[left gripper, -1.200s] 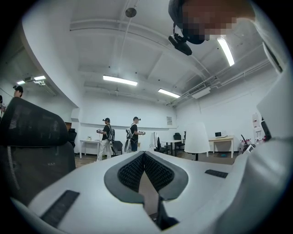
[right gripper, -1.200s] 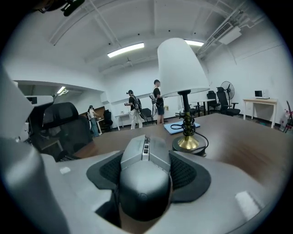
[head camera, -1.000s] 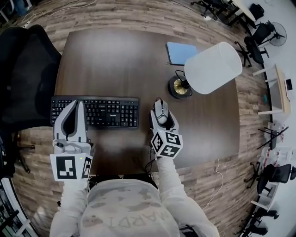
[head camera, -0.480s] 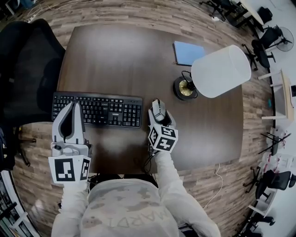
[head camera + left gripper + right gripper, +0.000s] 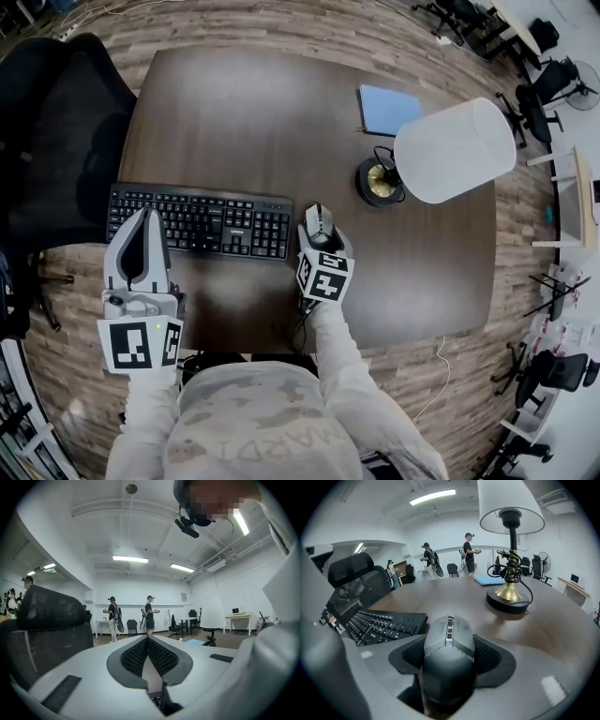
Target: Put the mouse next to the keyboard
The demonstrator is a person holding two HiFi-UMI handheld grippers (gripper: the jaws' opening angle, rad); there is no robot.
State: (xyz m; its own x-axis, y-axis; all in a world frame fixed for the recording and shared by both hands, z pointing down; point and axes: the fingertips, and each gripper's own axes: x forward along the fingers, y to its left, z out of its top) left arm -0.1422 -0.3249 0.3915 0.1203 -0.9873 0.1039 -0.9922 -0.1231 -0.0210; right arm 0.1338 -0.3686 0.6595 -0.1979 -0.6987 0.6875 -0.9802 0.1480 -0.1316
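A black keyboard (image 5: 199, 220) lies along the near left of the brown table (image 5: 234, 112). Just off its right end is a grey mouse (image 5: 319, 225), with my right gripper (image 5: 321, 231) shut on its sides. In the right gripper view the mouse (image 5: 448, 656) fills the space between the dark pads (image 5: 491, 660), and the keyboard (image 5: 382, 623) lies close on the left. My left gripper (image 5: 145, 216) hovers over the keyboard's near left part, its jaws shut with nothing between them. The left gripper (image 5: 148, 640) points level across the room, and a few keys (image 5: 156, 699) show below it.
A lamp with a white shade (image 5: 455, 150) and a brass base (image 5: 380, 183) stands to the right of the mouse, its cord coiled at the stem (image 5: 510, 569). A blue notebook (image 5: 387, 108) lies at the far right. A black chair (image 5: 56, 122) stands left of the table. People stand far off.
My right gripper has carried the mouse a little to the left, closing the gap to the keyboard's right end. The left gripper has stayed where it was.
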